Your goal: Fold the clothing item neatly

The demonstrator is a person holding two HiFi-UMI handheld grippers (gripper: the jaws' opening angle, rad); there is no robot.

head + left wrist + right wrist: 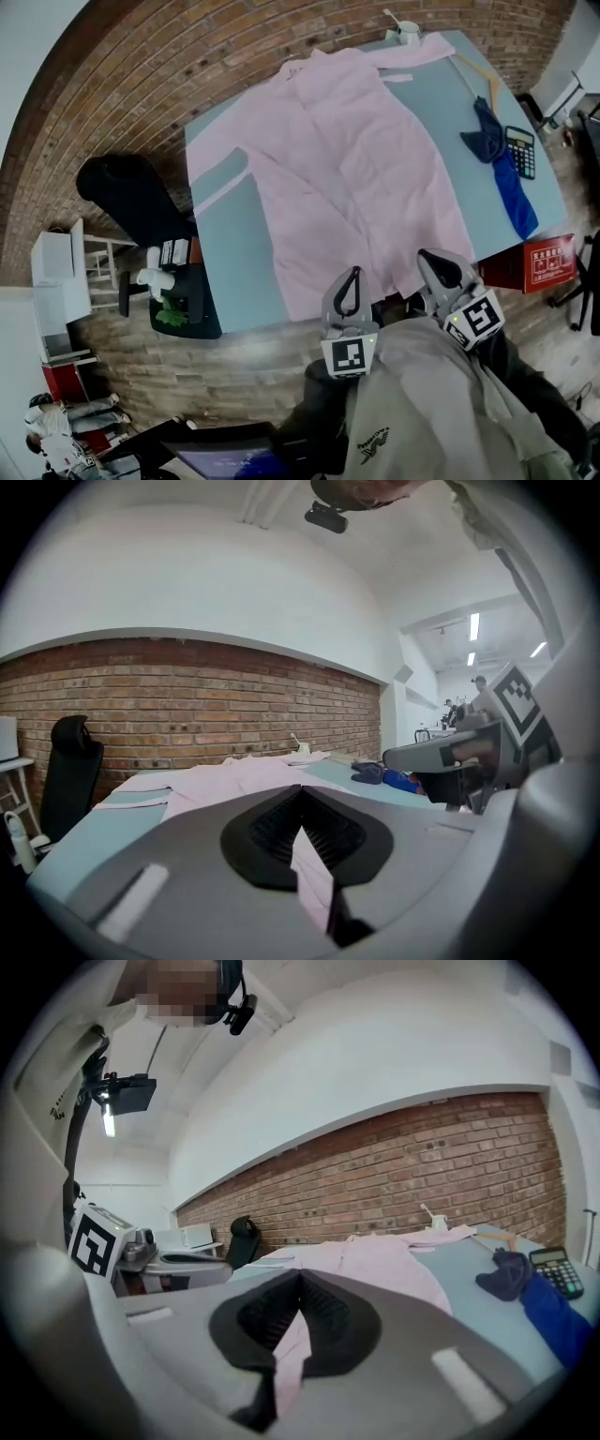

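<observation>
A pale pink shirt (347, 159) lies spread flat on the light blue table (225, 253), collar at the far end and both sleeves out to the sides. Its near hem hangs at the table's front edge. My left gripper (351, 283) is shut on that hem, and the left gripper view shows a strip of pink fabric (314, 878) pinched between the black pads. My right gripper (433, 269) is shut on the hem further right, with pink fabric (286, 1363) caught between its pads too. Both grippers sit side by side just past the table edge.
At the table's right side lie a blue cloth (506, 178), a calculator (522, 150) and a wooden hanger (478, 70). A white cup (409, 33) stands at the far end. A black chair (131, 197) is to the left, a red box (539, 264) to the right.
</observation>
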